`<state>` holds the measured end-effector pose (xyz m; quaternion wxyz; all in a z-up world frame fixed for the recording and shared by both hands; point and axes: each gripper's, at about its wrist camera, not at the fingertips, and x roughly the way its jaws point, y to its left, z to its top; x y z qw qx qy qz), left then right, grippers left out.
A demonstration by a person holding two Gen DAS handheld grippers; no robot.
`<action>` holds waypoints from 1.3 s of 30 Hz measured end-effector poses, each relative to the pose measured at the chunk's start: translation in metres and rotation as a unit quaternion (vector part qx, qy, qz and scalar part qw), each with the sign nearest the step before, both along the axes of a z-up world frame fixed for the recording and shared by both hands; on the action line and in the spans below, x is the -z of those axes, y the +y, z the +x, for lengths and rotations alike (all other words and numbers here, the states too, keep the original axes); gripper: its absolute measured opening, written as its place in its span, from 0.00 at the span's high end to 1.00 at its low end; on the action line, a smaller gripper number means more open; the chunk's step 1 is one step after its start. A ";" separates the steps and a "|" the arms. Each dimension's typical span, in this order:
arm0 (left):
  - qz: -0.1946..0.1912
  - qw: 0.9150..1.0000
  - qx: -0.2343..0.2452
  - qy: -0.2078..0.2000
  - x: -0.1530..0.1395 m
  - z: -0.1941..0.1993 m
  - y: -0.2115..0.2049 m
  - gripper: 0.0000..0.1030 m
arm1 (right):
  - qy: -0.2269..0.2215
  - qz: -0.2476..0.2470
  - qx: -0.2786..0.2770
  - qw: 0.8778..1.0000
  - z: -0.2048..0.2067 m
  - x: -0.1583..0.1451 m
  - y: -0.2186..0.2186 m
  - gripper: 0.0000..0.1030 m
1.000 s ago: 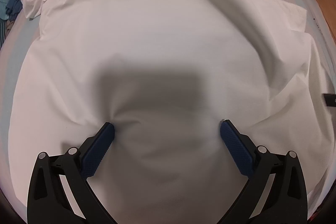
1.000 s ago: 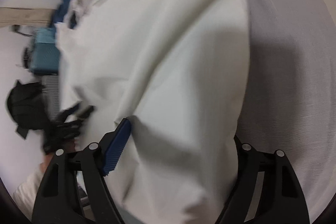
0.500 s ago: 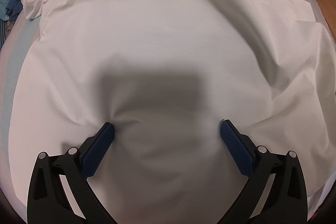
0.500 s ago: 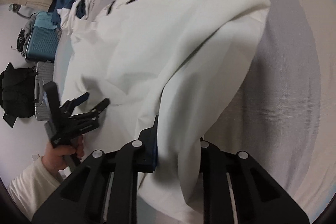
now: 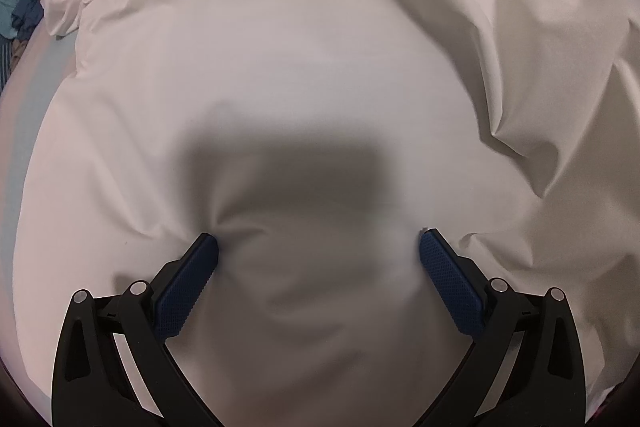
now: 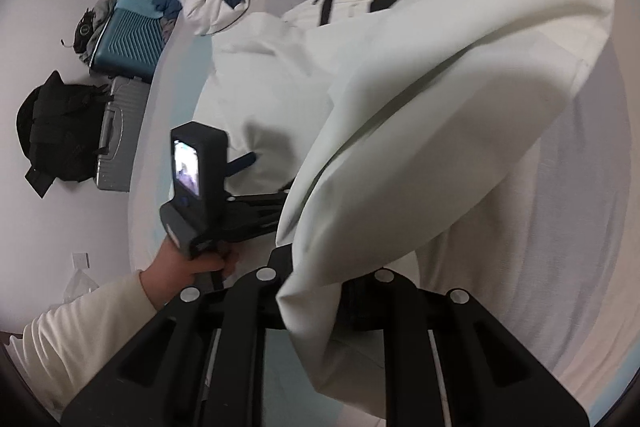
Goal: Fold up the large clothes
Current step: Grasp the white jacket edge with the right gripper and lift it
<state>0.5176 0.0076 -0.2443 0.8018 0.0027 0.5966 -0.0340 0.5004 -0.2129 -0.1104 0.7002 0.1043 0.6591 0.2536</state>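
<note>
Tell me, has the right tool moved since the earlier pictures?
Yes. The right tool went up, shut on the white garment; the teal suitcase looks farther below.

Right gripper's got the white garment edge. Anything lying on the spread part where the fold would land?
Only the left gripper: its open fingers press the white garment there. The right gripper pinches the raised edge.
</note>
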 end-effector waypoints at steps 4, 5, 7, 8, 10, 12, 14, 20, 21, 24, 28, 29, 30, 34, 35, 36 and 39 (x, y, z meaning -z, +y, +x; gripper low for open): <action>-0.010 1.000 -0.001 -0.003 -0.002 -0.001 0.003 0.05 | 0.001 0.005 -0.002 1.000 0.004 -0.013 0.016 0.87; -0.016 1.000 -0.002 -0.006 -0.005 -0.001 0.008 0.05 | -0.001 0.007 -0.001 1.000 0.005 -0.017 0.017 0.87; -0.033 0.999 -0.009 -0.032 -0.017 -0.006 0.017 0.08 | -0.007 0.013 0.006 1.000 0.007 -0.027 0.020 0.88; -0.051 0.998 -0.014 -0.045 -0.024 -0.010 0.023 0.09 | -0.010 0.014 0.006 1.000 0.006 -0.031 0.022 0.88; -0.056 0.997 -0.017 -0.057 -0.036 -0.019 0.030 0.08 | -0.019 0.017 0.006 1.000 0.004 -0.043 0.026 0.89; -0.064 0.996 -0.018 -0.066 -0.043 -0.031 0.041 0.08 | -0.028 0.014 0.002 1.000 0.002 -0.050 0.032 0.89; -0.058 0.996 -0.022 -0.069 -0.047 -0.039 0.051 0.08 | -0.031 0.013 -0.001 0.999 -0.001 -0.056 0.040 0.89; -0.065 0.995 -0.041 -0.063 -0.045 -0.056 0.093 0.08 | -0.036 -0.009 -0.015 0.999 -0.003 -0.065 0.073 0.90; -0.068 0.995 -0.043 -0.064 -0.049 -0.058 0.100 0.08 | -0.033 -0.015 -0.016 0.999 -0.001 -0.064 0.079 0.90; -0.070 0.993 -0.054 -0.074 -0.069 -0.065 0.116 0.08 | -0.026 -0.036 -0.009 0.999 0.004 -0.059 0.099 0.90; -0.079 0.991 -0.073 -0.075 -0.096 -0.080 0.148 0.07 | -0.023 -0.057 -0.013 0.998 0.008 -0.051 0.142 0.90; -0.077 0.991 -0.073 -0.079 -0.103 -0.086 0.156 0.07 | -0.027 -0.064 -0.020 0.997 0.009 -0.048 0.157 0.90; -0.073 0.991 -0.073 -0.081 -0.108 -0.091 0.160 0.07 | -0.029 -0.070 -0.027 0.997 0.009 -0.044 0.174 0.90; -0.069 0.991 -0.084 -0.080 -0.121 -0.109 0.188 0.07 | -0.031 -0.081 -0.038 0.996 0.014 -0.027 0.223 0.90; -0.068 0.991 -0.090 -0.078 -0.119 -0.110 0.197 0.07 | -0.028 -0.082 -0.040 0.995 0.015 -0.022 0.231 0.91; -0.068 0.990 -0.095 -0.076 -0.118 -0.112 0.207 0.07 | -0.028 -0.085 -0.040 0.995 0.016 -0.017 0.240 0.92; -0.069 0.989 -0.112 -0.072 -0.113 -0.116 0.230 0.07 | -0.019 -0.098 -0.034 0.994 0.018 0.005 0.266 0.92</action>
